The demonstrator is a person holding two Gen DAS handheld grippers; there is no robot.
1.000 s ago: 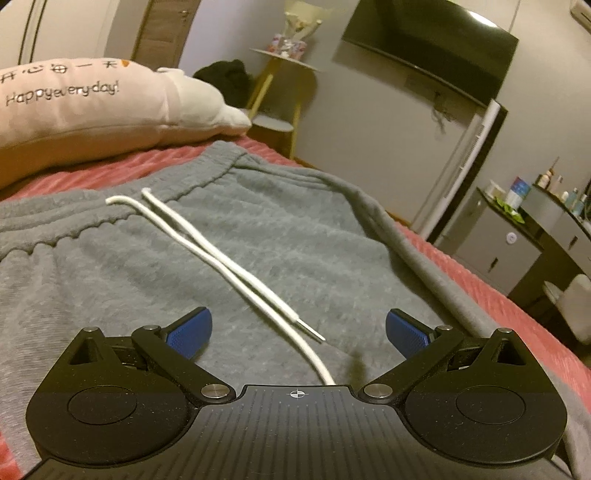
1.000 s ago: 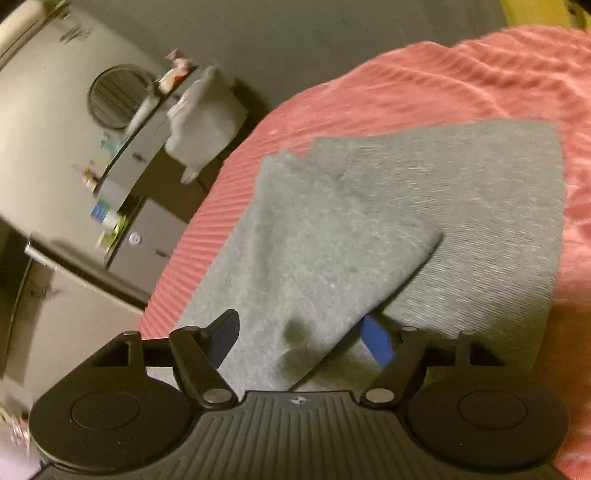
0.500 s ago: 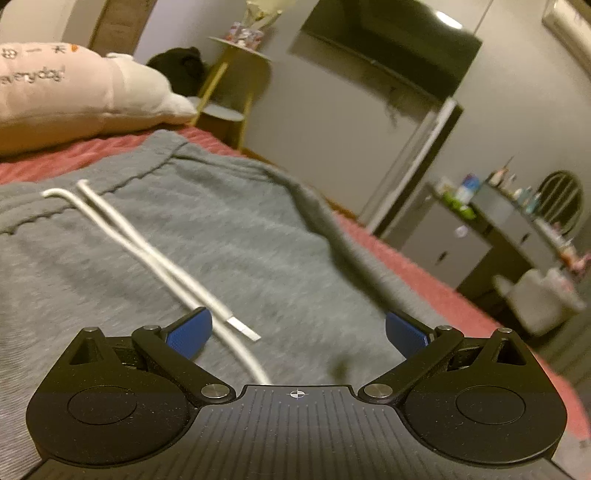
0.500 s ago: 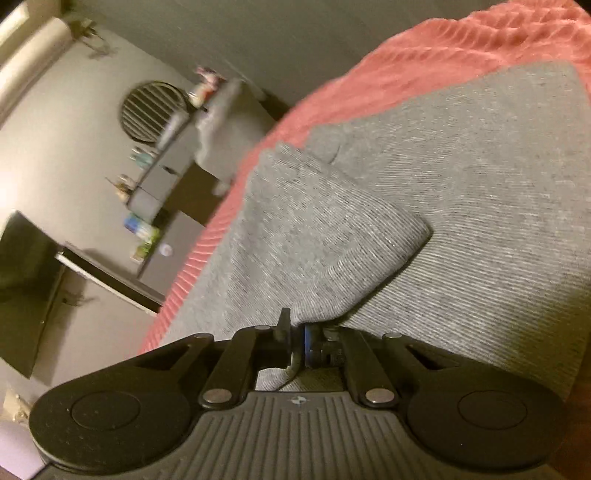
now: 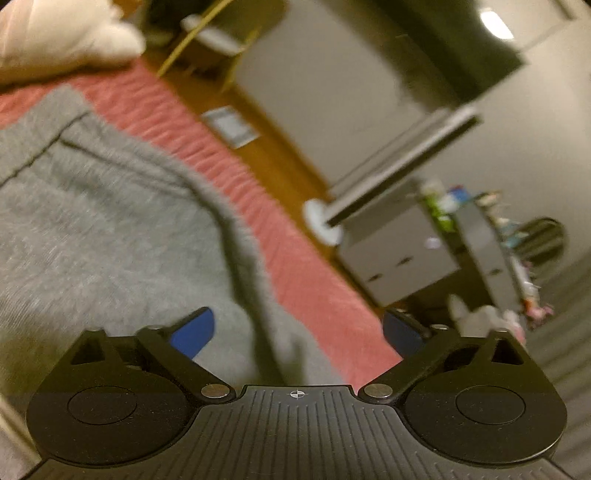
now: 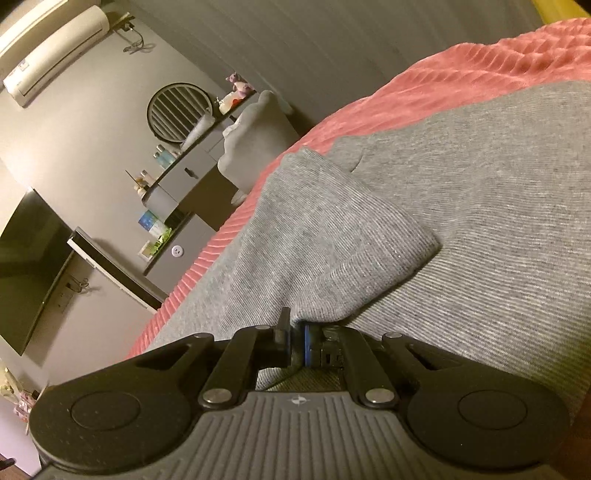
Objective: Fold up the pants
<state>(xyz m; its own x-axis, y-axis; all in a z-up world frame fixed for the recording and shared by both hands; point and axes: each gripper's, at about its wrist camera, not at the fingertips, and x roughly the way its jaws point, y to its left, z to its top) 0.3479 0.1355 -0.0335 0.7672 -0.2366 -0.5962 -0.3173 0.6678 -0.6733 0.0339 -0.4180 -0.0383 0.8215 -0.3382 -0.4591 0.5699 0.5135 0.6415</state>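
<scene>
Grey sweatpants (image 5: 92, 229) lie on a red ribbed bedspread (image 5: 295, 266). In the left wrist view my left gripper (image 5: 295, 328) is open, its blue pads wide apart over the pants' side edge near the waistband. The view is blurred. In the right wrist view the pants (image 6: 480, 229) have one leg end (image 6: 332, 251) lying folded over the other. My right gripper (image 6: 295, 332) is shut on the edge of that folded leg.
A pale pillow (image 5: 62, 33) lies at the head of the bed. Beyond the bed edge stand a grey cabinet (image 5: 399, 254), a dresser with bottles (image 6: 177, 173), a wall television (image 6: 26, 269) and a round mirror (image 6: 179, 110).
My left gripper has swung right, from the drawstring toward the pants' side edge. My right gripper closed on the folded leg edge and now holds it.
</scene>
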